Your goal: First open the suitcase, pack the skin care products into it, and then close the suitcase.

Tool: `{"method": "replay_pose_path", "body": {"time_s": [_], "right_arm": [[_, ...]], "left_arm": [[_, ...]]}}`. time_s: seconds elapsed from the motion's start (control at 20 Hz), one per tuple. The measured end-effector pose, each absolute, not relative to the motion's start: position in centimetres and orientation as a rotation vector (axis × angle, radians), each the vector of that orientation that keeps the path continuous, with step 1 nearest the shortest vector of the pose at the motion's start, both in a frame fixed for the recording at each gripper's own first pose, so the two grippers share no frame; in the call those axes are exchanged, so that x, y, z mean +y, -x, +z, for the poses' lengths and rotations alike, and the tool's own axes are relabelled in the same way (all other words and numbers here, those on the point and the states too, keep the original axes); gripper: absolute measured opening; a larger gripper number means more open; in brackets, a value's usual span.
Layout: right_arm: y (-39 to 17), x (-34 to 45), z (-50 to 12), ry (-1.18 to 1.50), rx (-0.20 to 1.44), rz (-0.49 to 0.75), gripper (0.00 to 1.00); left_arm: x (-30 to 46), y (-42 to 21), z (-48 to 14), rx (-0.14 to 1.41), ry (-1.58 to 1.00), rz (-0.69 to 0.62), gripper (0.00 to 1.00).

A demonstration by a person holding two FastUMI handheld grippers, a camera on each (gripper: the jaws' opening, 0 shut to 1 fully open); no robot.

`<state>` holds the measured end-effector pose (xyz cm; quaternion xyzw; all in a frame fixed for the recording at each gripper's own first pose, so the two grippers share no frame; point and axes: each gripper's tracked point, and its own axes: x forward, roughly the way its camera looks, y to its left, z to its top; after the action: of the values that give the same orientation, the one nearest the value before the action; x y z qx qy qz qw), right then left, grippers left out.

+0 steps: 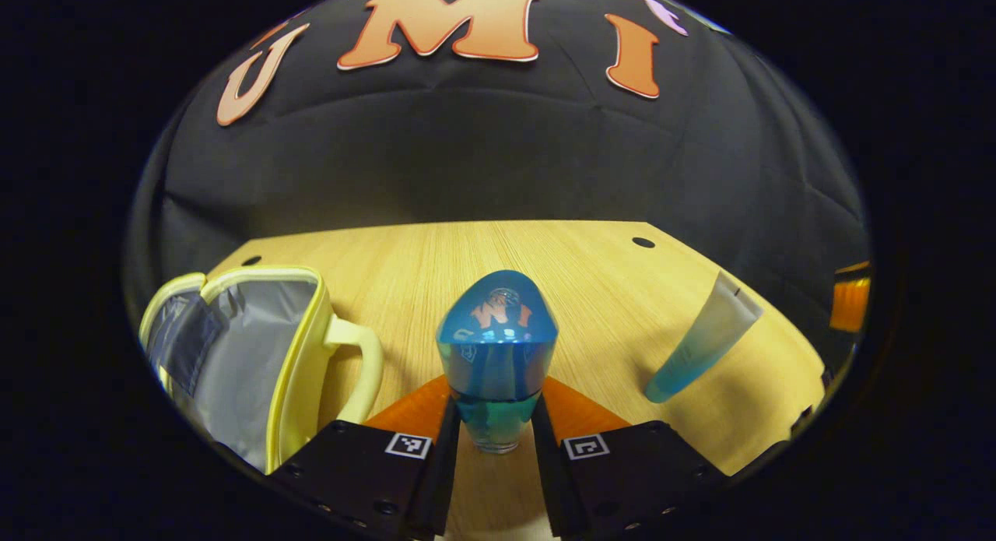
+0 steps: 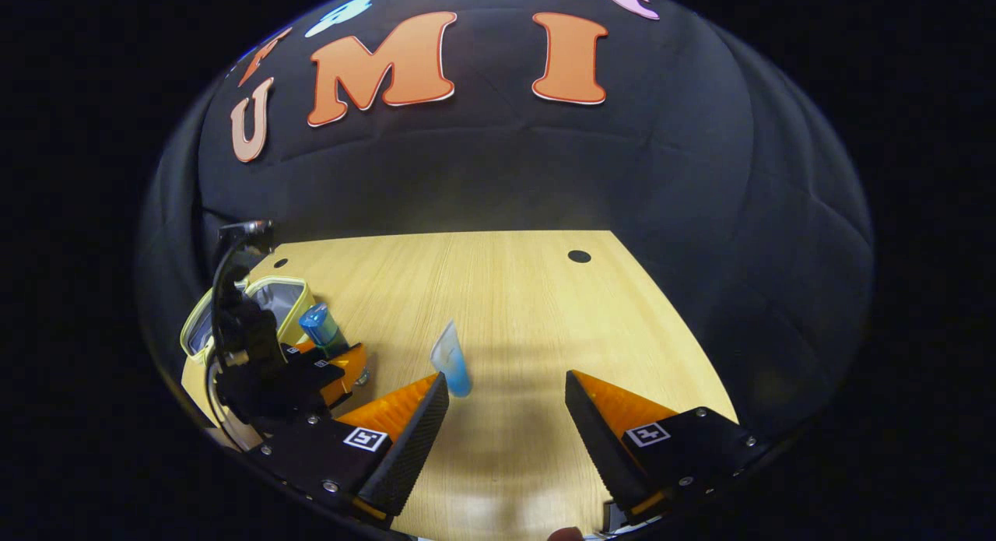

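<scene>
In the left gripper view my left gripper (image 1: pixel 496 416) is shut on a blue bottle (image 1: pixel 498 346) with a shiny blue cap, held upright above the table. To its left the small yellow suitcase (image 1: pixel 257 362) lies open, showing a grey lining and a yellow handle. A pale tube with a blue end (image 1: pixel 704 339) lies on the table to the right. In the right gripper view my right gripper (image 2: pixel 506 405) stands open over the table, with the tube (image 2: pixel 451 362) just ahead of its left finger. Farther left are the left gripper (image 2: pixel 327 362), the blue bottle (image 2: pixel 323 327) and the suitcase (image 2: pixel 272 300).
The wooden table (image 2: pixel 506 292) has small round holes near its far corners. Black cloth walls close it in behind and at both sides. An orange object (image 1: pixel 850 300) sits at the far right edge of the left gripper view.
</scene>
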<state>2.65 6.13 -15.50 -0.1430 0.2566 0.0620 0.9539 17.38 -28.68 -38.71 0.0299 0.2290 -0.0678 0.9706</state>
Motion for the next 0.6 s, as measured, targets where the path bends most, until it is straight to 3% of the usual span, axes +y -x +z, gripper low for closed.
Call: {"method": "replay_pose_path", "body": {"time_s": [0.25, 0.5, 0.6], "right_arm": [[-4.1, 8.7, -18.7, 0.304, 0.537, 0.22, 0.96], [-7.7, 9.7, -25.3, 0.34, 0.649, 0.268, 0.96], [-8.6, 9.3, -27.3, 0.387, 0.685, 0.273, 0.88]], "left_arm": [[-28.7, -12.3, -32.5, 0.557, -0.017, -0.183, 0.47], [-25.4, -8.5, -24.7, 0.557, -0.006, -0.132, 0.48], [-23.9, -7.9, -23.2, 0.544, -0.005, -0.096, 0.47]]}}
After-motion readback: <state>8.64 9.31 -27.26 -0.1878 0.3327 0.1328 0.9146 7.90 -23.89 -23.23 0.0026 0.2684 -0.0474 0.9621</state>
